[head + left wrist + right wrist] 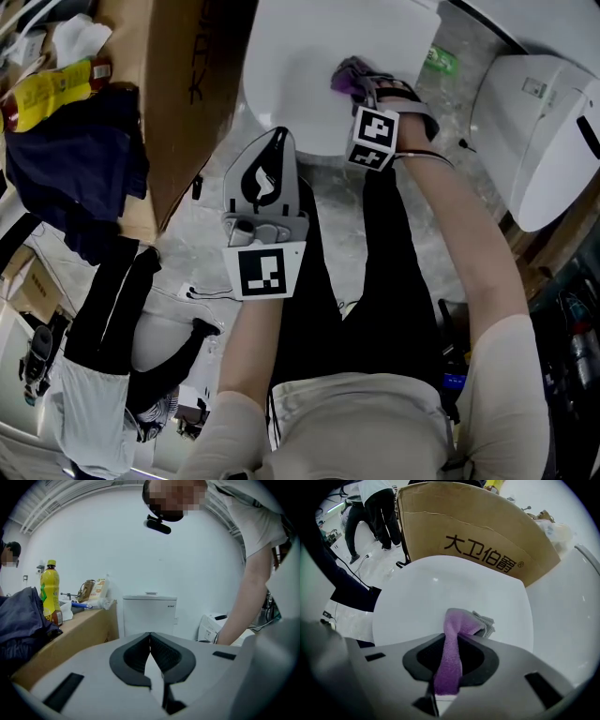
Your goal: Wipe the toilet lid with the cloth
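The white toilet lid (309, 66) lies closed at the top of the head view and fills the middle of the right gripper view as the lid (440, 597). My right gripper (361, 89) is shut on a purple cloth (451, 653), whose bunched end (345, 75) rests on the lid. My left gripper (267, 164) hangs in front of the lid's near edge, held level and away from it. Its jaws are shut with nothing between them, and they point at a white cistern (150, 613) across the room.
A big cardboard box (178, 94) stands right beside the lid on the left. A second white toilet (539, 131) is at the right. A person in black trousers (112, 319) stands at the lower left. A yellow bottle (49, 590) and dark clothes (23, 620) sit on the box.
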A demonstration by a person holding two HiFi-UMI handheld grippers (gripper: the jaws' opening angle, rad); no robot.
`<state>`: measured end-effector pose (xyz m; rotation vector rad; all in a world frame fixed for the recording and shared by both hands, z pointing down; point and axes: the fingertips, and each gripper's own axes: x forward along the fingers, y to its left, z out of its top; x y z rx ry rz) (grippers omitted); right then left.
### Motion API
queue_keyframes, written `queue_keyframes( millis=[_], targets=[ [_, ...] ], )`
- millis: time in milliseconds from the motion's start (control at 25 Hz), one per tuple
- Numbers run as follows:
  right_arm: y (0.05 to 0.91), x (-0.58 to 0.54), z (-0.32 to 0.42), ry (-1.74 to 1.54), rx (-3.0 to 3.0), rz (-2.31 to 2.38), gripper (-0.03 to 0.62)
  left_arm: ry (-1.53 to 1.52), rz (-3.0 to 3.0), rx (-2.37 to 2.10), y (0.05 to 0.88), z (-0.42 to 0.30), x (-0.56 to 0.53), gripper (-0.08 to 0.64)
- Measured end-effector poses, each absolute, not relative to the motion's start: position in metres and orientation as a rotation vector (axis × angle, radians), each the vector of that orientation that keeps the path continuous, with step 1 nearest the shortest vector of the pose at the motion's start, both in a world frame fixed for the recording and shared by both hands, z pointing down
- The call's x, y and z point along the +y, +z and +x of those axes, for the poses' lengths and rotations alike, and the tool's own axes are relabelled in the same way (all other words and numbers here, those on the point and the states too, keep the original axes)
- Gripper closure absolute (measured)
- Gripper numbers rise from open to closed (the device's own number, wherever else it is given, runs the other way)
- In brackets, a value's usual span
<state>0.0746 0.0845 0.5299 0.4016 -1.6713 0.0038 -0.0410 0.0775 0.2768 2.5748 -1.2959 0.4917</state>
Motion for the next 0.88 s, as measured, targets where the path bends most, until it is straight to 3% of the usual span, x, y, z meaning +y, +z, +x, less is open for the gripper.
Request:
queue_keyframes(
  millis=[880],
  targets=[
    [0.536, 0.205, 0.018, 0.129, -1.723, 0.314, 0.506, 0.471, 2.565, -1.305, 0.275, -0.072, 0.11, 0.545]
  ],
)
